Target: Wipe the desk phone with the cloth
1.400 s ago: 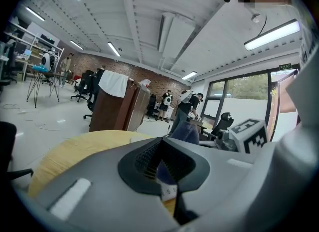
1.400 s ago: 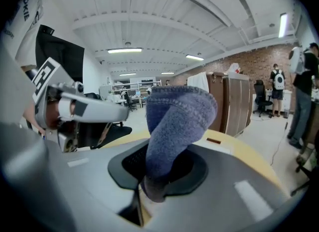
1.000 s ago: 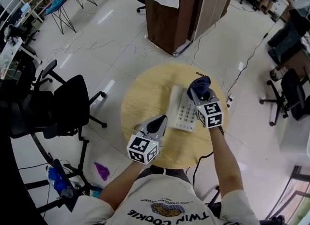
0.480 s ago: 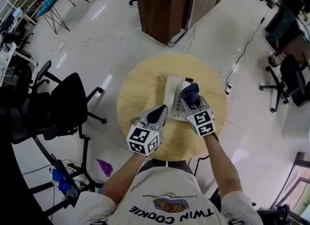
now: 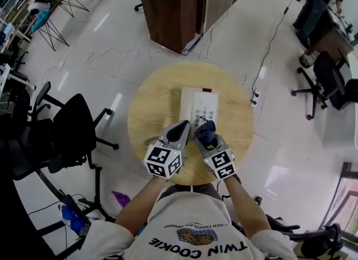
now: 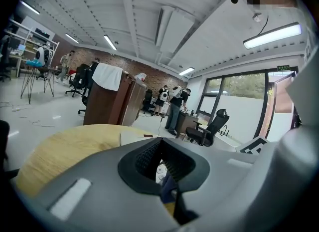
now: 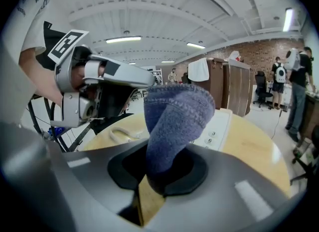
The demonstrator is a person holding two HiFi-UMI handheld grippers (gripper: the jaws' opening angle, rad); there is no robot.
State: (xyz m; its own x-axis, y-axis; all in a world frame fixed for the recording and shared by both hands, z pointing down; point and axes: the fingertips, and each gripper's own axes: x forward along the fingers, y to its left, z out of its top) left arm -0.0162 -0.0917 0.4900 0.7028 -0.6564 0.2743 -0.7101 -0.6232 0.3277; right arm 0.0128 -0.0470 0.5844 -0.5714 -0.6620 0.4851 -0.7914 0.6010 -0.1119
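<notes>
round wooden table [image 5: 154, 105], fleecy blue cloth [image 5: 205, 131]

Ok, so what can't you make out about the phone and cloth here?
- Key labels on the phone: too small in the head view.
- Phone's near end: head view, covered by the cloth and right tool.
- Whether cloth touches phone: right gripper view, the cloth blocks the contact spot.
- Most of the phone: left gripper view, behind the shut left tool.
</notes>
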